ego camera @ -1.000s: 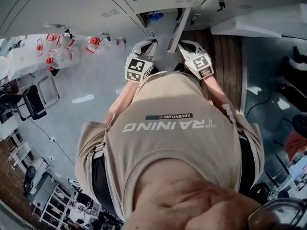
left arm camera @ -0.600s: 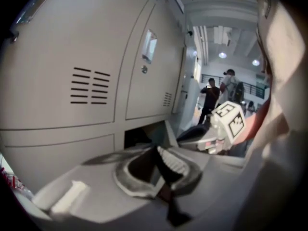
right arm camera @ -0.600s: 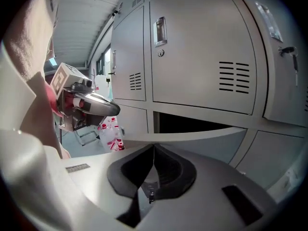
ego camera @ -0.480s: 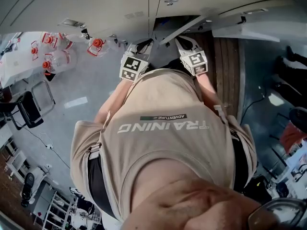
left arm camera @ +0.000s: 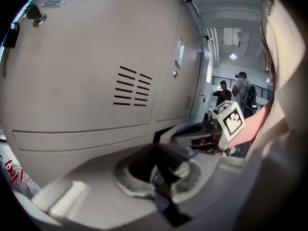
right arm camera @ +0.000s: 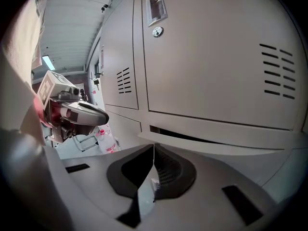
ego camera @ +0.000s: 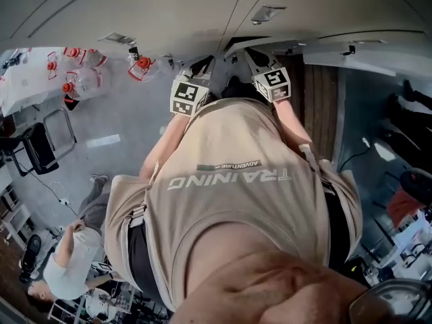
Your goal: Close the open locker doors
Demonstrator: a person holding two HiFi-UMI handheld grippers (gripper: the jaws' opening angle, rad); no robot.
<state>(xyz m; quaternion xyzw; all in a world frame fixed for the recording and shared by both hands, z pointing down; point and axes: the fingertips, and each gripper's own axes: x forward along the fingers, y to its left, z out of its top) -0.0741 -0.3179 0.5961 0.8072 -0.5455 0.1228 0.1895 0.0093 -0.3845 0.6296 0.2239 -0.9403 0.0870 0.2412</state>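
Grey locker doors (ego camera: 169, 12) run across the top of the head view. One door (ego camera: 270, 44) in front of me is almost flush, with a thin dark gap (right arm camera: 192, 136) along its edge in the right gripper view. Another door (ego camera: 368, 49) at the right stands out from the row. My left gripper (left arm camera: 159, 177) is shut and empty, close to a vented door (left arm camera: 96, 81). My right gripper (right arm camera: 153, 170) is shut and empty too, just short of a vented door (right arm camera: 216, 57). Both marker cubes (ego camera: 190, 96) (ego camera: 273, 83) show above my shirt.
Water bottles with red caps (ego camera: 81, 79) stand on the floor at the left, with a dark chair (ego camera: 40, 144) below them. A person (ego camera: 74, 262) is at the lower left. A wooden strip (ego camera: 317, 106) runs along the floor at the right.
The open door in front of me has swung from sticking out to nearly flush. Both grippers moved up to the lockers. A person has come into view at the lower left.
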